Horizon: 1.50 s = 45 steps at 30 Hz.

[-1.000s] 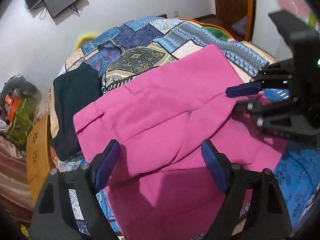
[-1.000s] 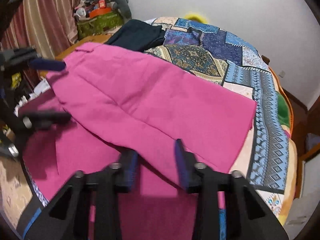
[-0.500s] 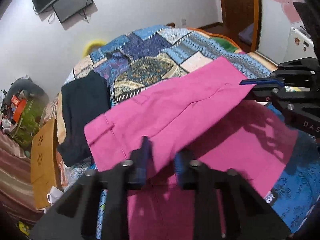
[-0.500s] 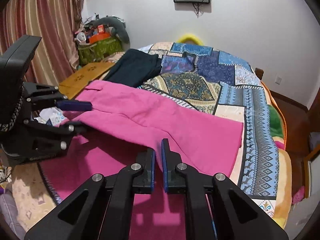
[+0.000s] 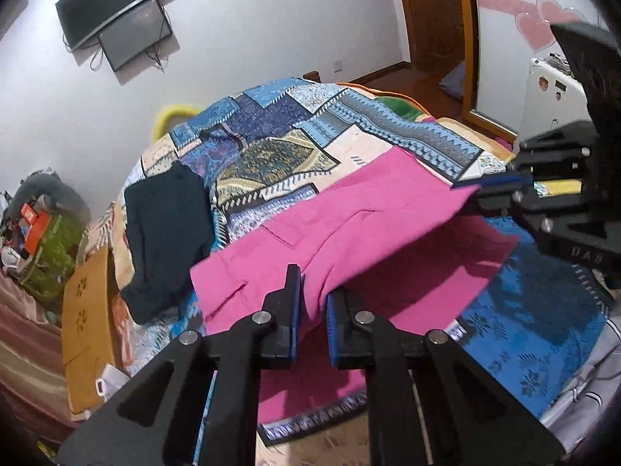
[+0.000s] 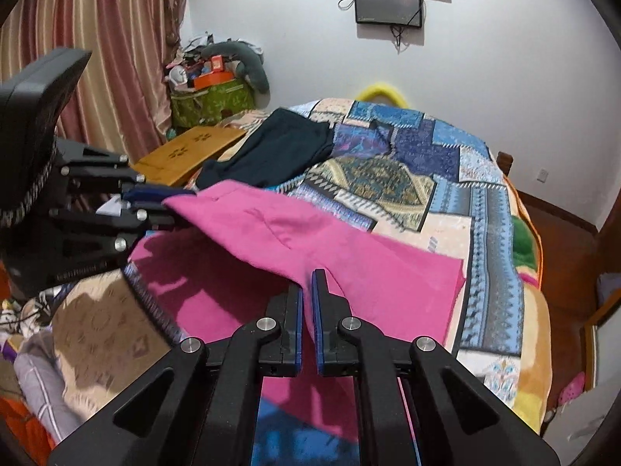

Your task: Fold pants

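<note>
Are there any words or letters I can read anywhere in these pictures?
"DAS": on the right gripper, blurry and mirrored, so not certain.
Raised lettering on the left gripper: too blurred to read.
White tag on the pink pants: too small to read.
Nothing else readable.

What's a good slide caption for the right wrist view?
Right claw pinching pink pants above a patchwork bedspread.

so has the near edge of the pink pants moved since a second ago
Yes. The pink pants edge, pinched by both grippers, has lifted off the patchwork bedspread toward the far end.
</note>
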Tool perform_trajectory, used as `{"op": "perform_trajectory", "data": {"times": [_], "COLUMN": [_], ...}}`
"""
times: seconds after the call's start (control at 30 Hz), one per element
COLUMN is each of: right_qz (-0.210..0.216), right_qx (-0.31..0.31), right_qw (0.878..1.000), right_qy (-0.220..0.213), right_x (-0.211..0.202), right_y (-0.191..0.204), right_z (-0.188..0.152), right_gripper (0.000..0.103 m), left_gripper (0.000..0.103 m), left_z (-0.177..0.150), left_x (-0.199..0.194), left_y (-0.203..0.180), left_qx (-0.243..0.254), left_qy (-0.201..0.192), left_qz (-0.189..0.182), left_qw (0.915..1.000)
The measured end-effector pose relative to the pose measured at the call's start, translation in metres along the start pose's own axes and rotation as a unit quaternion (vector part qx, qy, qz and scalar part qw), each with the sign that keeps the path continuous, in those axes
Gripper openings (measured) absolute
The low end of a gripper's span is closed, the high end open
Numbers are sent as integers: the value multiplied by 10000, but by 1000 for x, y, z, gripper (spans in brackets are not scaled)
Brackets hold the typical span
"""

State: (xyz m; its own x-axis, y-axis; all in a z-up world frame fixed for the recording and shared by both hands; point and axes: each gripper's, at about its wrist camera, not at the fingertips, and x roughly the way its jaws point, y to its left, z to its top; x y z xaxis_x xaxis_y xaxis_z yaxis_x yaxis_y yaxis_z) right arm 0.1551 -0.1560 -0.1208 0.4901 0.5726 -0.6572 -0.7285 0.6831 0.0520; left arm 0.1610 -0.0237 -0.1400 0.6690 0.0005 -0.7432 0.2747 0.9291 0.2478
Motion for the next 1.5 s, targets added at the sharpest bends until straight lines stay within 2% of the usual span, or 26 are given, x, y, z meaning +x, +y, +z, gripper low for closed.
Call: {"op": "perform_trajectory", "data": {"times": [0.3, 0.47, 0.63, 0.67, 0.7, 0.8, 0.9, 1.1, 1.23, 1.3, 1.43, 1.5], "right_qz": [138, 165, 205, 219, 230, 296, 333, 595, 752, 869, 895, 881], "right_qx": [224, 385, 399, 413, 438, 514, 582, 1049, 1230, 1303, 1381, 1379], "right_qw": [9986, 9972, 9973, 9974, 9975, 9976, 9976, 9927, 9892, 9864, 9825, 9822], "right_qy": [467, 624, 578, 549, 512, 352, 172, 87, 264, 498, 871, 926], "right_x": [12, 16, 3, 1, -2, -11, -15, -4, 15, 30, 52, 55], "right_y": [9, 10, 14, 14, 14, 17, 18, 13, 13, 13, 12, 10], "right_z": [-33, -43, -43, -43, -41, -38, -30, -11, -8, -11, -26, -34], "right_gripper": [4, 6, 10, 13, 19, 33, 39, 39, 40, 44, 44, 44], "left_gripper": [13, 15, 25, 32, 45, 59, 64, 68, 72, 72, 72, 73], "left_z": [-28, -39, -42, -42, -41, -38, -30, -13, -13, -17, -32, -42], "left_x": [4, 1, -10, -12, -15, -23, -27, -21, -5, 5, 29, 36], "left_y": [-14, -13, -3, -1, 2, 9, 19, 35, 35, 35, 33, 35], "left_qx": [-138, -382, -760, -840, -927, -1100, -1285, -1520, -1525, -1537, -1521, -1577], "left_qy": [349, 503, 501, 495, 482, 339, 244, 122, 197, 312, 666, 789], "left_qz": [-276, -475, -719, -759, -771, -733, -695, -618, -676, -709, -561, -499], "left_qw": [9989, 9969, 9932, 9923, 9915, 9906, 9890, 9864, 9858, 9851, 9845, 9831]}}
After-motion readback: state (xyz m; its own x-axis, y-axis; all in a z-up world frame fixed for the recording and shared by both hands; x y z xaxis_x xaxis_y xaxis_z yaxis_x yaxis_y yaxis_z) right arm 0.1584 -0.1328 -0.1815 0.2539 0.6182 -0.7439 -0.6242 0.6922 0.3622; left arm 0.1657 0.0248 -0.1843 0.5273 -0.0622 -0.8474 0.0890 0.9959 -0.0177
